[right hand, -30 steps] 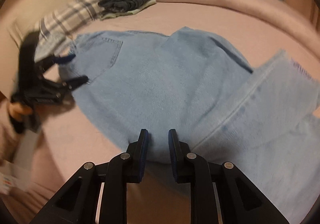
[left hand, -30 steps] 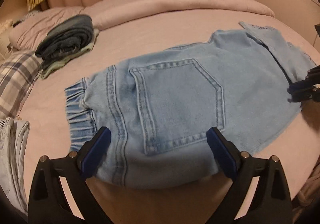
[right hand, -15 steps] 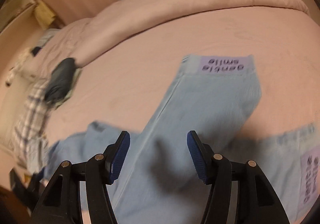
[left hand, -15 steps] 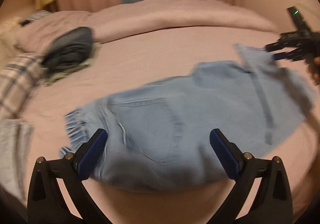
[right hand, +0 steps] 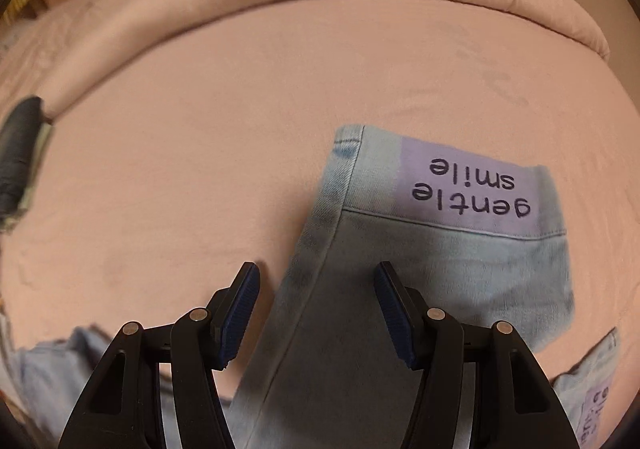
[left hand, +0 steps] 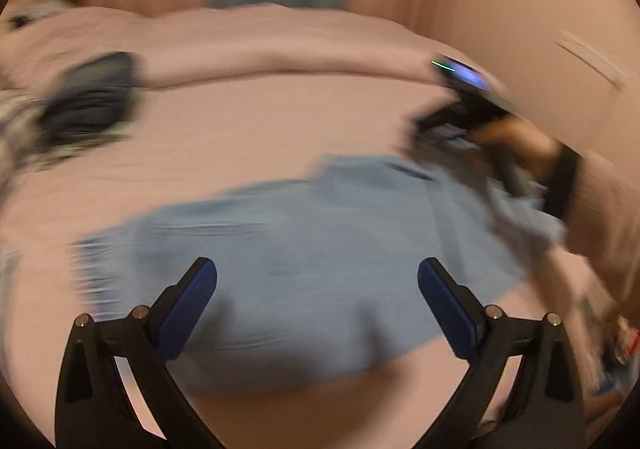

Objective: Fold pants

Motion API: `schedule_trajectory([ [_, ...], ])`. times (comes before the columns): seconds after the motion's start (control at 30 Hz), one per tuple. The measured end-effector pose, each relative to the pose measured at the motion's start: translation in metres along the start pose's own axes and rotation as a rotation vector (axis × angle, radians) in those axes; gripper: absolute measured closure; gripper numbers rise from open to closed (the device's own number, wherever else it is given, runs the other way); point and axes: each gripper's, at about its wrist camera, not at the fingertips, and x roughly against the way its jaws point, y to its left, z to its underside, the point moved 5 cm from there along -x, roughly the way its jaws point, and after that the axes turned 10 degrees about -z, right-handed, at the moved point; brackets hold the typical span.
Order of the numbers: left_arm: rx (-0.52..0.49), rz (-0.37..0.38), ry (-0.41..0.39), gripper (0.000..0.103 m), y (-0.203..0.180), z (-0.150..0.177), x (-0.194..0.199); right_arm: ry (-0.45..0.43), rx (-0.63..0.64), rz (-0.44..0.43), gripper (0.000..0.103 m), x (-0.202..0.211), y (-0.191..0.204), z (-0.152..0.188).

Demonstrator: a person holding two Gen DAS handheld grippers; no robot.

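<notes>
The light-blue denim pants [left hand: 304,269] lay spread flat across the pink bedsheet [right hand: 208,137], and everything else is placed here relative to them. They seemed laid out this way so that a leg could be carried over the body of the garment in a clean fold.

The left gripper [left hand: 318,301] hung above the near edge of the pants with its blue-padded jaws wide apart and nothing between them; the denim lay below and beyond the pads, untouched as far as the blur allowed.

The right gripper [right hand: 316,313] stood over one leg of the pants, just short of the cuff with its lilac printed band [right hand: 468,189]. Its jaws were parted, straddling the side seam of the leg without pressing it; the cloth rested slack on the sheet. That stance suggested a pinch at the leg's edge was being lined up, near the hem where a lift would carry the whole leg.

A stack of dark folded clothes [left hand: 92,97] sat well beyond the pants' waistband end, out of the way.
</notes>
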Motion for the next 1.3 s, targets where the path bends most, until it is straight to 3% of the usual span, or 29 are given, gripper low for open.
schedule_trajectory([
  [0.07, -0.060, 0.097, 0.016, 0.005, -0.041, 0.000, -0.016, -0.010, 0.036, 0.033, 0.053, -0.002, 0.004, -0.001],
  [0.1, -0.087, 0.135, 0.023, 0.005, -0.059, 0.001, -0.022, -0.018, 0.052, 0.037, 0.079, -0.001, 0.004, -0.002],
  [0.13, -0.111, 0.173, 0.039, 0.005, -0.076, 0.002, -0.030, -0.025, 0.053, 0.017, 0.089, 0.000, 0.002, -0.002],
  [0.2, -0.139, 0.213, 0.073, 0.011, -0.103, 0.006, -0.045, -0.049, 0.006, -0.052, 0.095, 0.009, -0.009, 0.000],
  [0.3, -0.222, 0.185, 0.109, 0.026, -0.128, 0.013, -0.064, -0.153, -0.042, -0.162, 0.095, 0.042, -0.023, 0.007],
  [0.43, -0.243, 0.171, 0.111, 0.037, -0.135, 0.016, -0.068, -0.379, -0.112, -0.390, 0.095, 0.136, -0.051, 0.045],
  [0.53, -0.246, 0.175, 0.104, 0.045, -0.135, 0.017, -0.066, -0.519, -0.174, -0.443, 0.095, 0.190, -0.083, 0.094],
  [0.6, -0.246, 0.180, 0.107, 0.045, -0.140, 0.021, -0.065, -0.562, -0.260, -0.419, 0.095, 0.203, -0.116, 0.134],
  [0.73, -0.241, 0.173, 0.119, 0.049, -0.144, 0.019, -0.066, -0.543, -0.460, -0.421, 0.095, 0.178, -0.177, 0.198],
  [0.9, -0.239, 0.138, 0.131, 0.063, -0.139, 0.015, -0.069, -0.489, -0.616, -0.495, 0.094, 0.143, -0.206, 0.242],
  [0.97, -0.245, 0.125, 0.133, 0.071, -0.137, 0.016, -0.069, -0.497, -0.640, -0.523, 0.085, 0.141, -0.207, 0.238],
  [1.03, -0.255, 0.119, 0.128, 0.077, -0.134, 0.020, -0.068, -0.513, -0.655, -0.520, 0.060, 0.145, -0.214, 0.240],
  [1.07, -0.264, 0.116, 0.125, 0.081, -0.135, 0.019, -0.067, -0.531, -0.664, -0.529, 0.059, 0.149, -0.213, 0.239],
  [1.17, -0.313, 0.110, 0.124, 0.092, -0.140, 0.021, -0.067, -0.564, -0.694, -0.517, 0.058, 0.152, -0.222, 0.237],
  [1.27, -0.346, 0.110, 0.127, 0.095, -0.142, 0.021, -0.068, -0.564, -0.693, -0.499, 0.060, 0.149, -0.228, 0.232],
  [1.3, -0.346, 0.120, 0.126, 0.096, -0.141, 0.021, -0.066, -0.559, -0.676, -0.470, 0.074, 0.148, -0.229, 0.230],
])
